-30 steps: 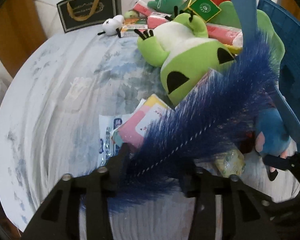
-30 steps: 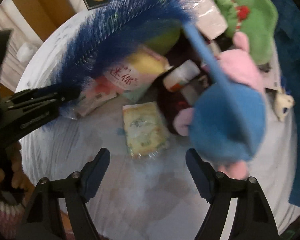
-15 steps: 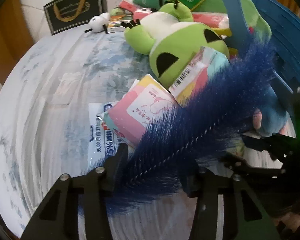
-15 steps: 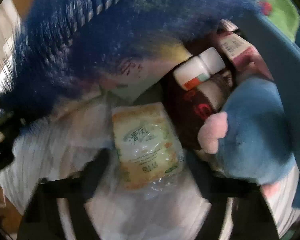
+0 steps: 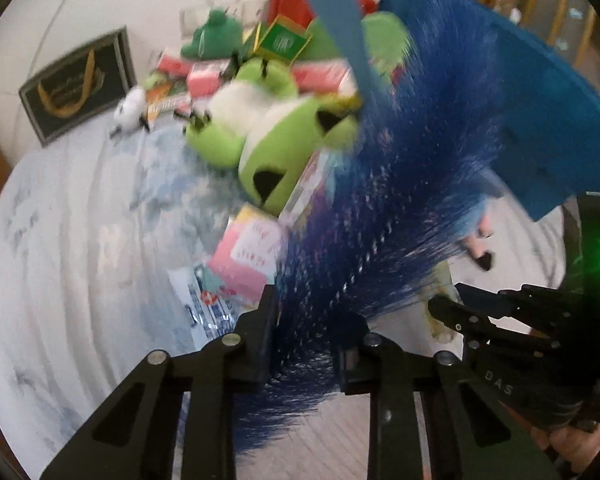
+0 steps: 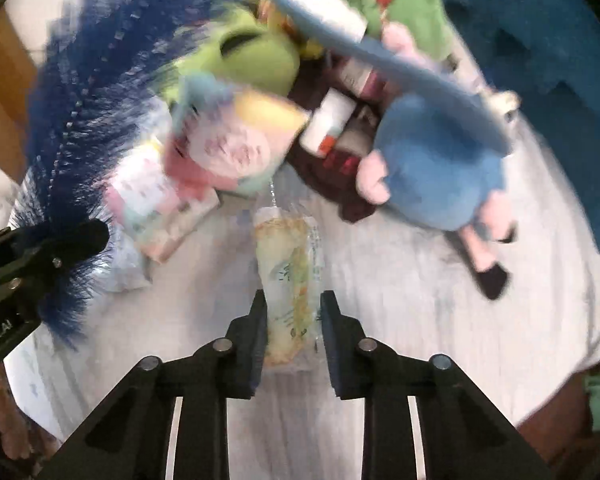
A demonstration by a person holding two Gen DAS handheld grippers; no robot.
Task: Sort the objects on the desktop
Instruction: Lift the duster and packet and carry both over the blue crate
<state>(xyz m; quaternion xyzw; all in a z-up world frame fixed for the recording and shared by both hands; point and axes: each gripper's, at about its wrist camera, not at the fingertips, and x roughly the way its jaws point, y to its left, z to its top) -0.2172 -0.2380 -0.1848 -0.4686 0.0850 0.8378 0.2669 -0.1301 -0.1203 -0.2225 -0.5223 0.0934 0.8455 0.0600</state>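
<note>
We are holding the left gripper [image 5: 306, 332] with its jaws closing on the blue duster [image 5: 384, 216], the bristly end lying between the fingers and already pinched, the light-blue handle [image 5: 340, 28] rising away over the pile. We are holding the right gripper [image 6: 293, 320] clenched on the tissue pack [image 6: 290, 276], a yellowish packet standing on edge between the pads above the pale cloth [image 6: 400, 320] that is covering the table. We are seeing one container, the blue crate [image 5: 540, 104], standing at the right edge of the cloth just beside the duster; its inside is hidden from both views, so we cannot tell what it is holding. Everything else is lying loose on the cloth: the green frog [image 5: 268, 132] resting on its back in the middle of the heap, pink packets [image 5: 248, 256] just below it and partly under the duster, a blue plush [image 6: 436, 164] with pink feet beside a white bottle [image 6: 328, 124] that is leaning on a dark cloth [image 6: 340, 196], and a small white toy [image 5: 130, 110] near a dark plaque [image 5: 76, 84] that is propped against the wall. In the right wrist view the left gripper [image 6: 72, 236] is showing at the left edge with the duster's tuft in its tips.
</note>
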